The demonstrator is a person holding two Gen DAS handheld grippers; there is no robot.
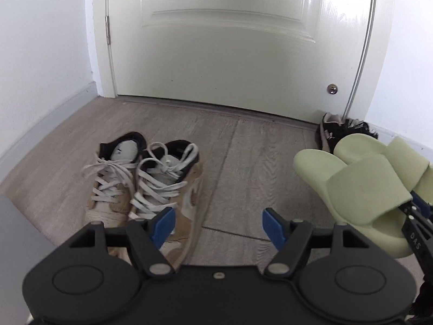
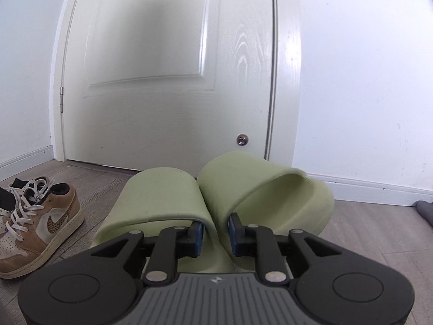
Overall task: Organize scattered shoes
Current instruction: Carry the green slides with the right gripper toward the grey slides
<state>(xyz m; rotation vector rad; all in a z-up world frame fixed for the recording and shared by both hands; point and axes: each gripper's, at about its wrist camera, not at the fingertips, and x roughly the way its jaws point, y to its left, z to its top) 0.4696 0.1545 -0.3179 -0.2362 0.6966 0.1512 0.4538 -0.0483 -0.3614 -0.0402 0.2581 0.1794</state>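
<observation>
The right gripper (image 2: 215, 230) has both green slippers (image 2: 243, 197) pinched together by their straps, fingers clenched on them and just starting to ease, carrying the pair clear of the floor, right of the tan sneakers (image 1: 143, 187). Those sneakers sit side by side already, facing the door (image 1: 230, 40). The left gripper (image 1: 217, 226) hangs released, holding nothing, just beside them. Left to do, I'd say: set the slippers down, then the black shoes (image 1: 343, 131), far right of the sneakers.
</observation>
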